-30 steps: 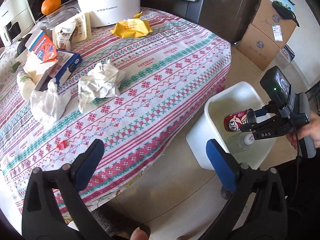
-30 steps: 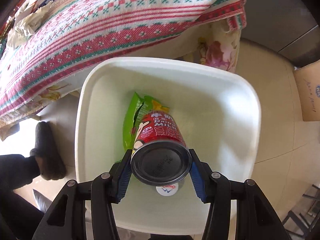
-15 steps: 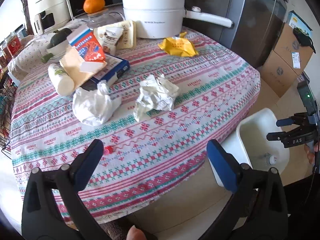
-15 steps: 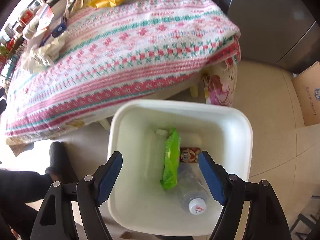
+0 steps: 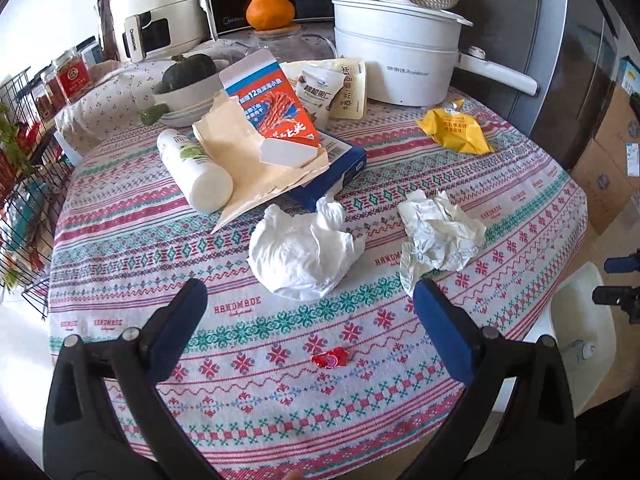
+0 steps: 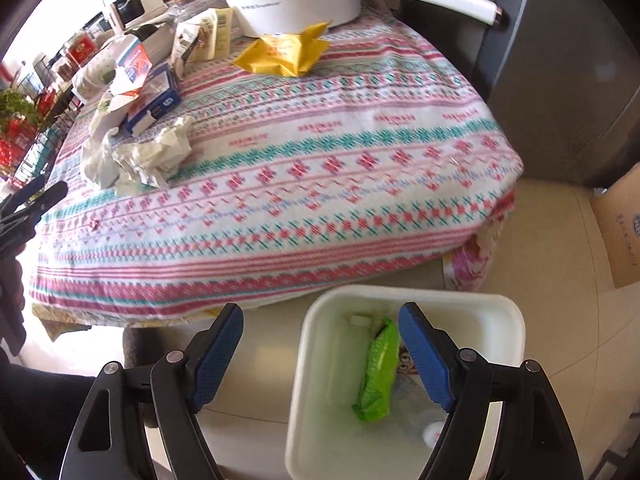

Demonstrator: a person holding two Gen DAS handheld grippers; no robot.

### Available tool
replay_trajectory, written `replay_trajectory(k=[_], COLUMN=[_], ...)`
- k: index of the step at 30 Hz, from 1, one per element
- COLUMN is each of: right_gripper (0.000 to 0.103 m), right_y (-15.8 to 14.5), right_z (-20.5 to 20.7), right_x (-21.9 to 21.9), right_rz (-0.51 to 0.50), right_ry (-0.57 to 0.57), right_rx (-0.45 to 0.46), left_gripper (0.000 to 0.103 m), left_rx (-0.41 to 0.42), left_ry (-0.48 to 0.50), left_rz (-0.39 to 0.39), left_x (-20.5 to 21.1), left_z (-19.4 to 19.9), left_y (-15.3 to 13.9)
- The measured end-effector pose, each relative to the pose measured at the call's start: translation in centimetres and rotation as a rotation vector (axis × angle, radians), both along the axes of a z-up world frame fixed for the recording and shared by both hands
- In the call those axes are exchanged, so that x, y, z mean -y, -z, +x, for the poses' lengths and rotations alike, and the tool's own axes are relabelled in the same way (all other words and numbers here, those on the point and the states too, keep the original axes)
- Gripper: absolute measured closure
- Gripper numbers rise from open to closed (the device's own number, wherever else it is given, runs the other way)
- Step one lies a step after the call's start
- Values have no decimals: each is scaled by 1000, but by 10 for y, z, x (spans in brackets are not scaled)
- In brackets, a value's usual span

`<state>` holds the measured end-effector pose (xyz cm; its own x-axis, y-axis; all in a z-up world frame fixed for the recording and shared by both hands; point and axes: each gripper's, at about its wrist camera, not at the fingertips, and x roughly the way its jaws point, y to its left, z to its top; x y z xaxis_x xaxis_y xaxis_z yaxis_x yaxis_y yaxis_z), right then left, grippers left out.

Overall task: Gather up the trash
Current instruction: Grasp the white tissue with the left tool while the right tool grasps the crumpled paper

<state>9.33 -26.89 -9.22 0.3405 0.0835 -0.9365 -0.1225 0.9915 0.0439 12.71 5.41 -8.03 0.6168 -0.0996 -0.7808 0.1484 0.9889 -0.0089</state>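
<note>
My left gripper (image 5: 310, 328) is open and empty above the patterned tablecloth (image 5: 240, 320), just short of a crumpled white tissue wad (image 5: 304, 252). A crumpled paper ball (image 5: 438, 236) lies to its right, a small red wrapper (image 5: 331, 359) lies between the fingers, and a yellow packet (image 5: 454, 131) lies farther back. My right gripper (image 6: 322, 354) is open and empty above the floor by the white bin (image 6: 316, 392). The bin holds a green bag (image 6: 378, 372), the red can (image 6: 406, 362), partly hidden, and a clear bottle (image 6: 430, 428).
An opened orange carton on a blue box (image 5: 276, 120), a white bottle (image 5: 196, 172), snack pouches (image 5: 340, 88), a white electric pot (image 5: 396, 64), a bowl with a squash (image 5: 188, 88) and an orange (image 5: 270, 10) crowd the table's back. Cardboard boxes (image 6: 620, 228) stand on the floor at the right.
My right gripper opened and dropped the red can into the bin, then drew back and up. My left gripper swung from the table edge to over the table, facing the tissue wad.
</note>
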Motion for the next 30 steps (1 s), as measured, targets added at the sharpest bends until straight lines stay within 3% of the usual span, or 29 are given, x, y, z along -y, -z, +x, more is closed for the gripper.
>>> replay_trajectory(k=[5,10,13,14,18,21,30], right_gripper=[21,21,21,21,21,21,21], right_y=[2,6,7,7,8,8,14], right_z=[9,17,23,25,33,39,60], right_x=[-22,-41,-53,-57,-73,-84,-121], right_rz=[5,6,1,3,19,36,81], right_ry=[-25,-39,-47,-49,-53,-60,-98], right_rx=[0,-5,4,8,23,33,74], left_gripper=[1,16,38,51,67,72,74], left_rx=[-48,-81,-116,-128,-121,-105,-106], left_ry=[-2,-12,-20,-28,-42,-34,-47], left_rz=[-48,-52,-69,-77,-80,-68,-46], left_x=[-2,-2,-3,-4,-7,-8,-22], left_z=[19,34,41,43,43,40,18], left_y=[17,31,38,40,38,32,7])
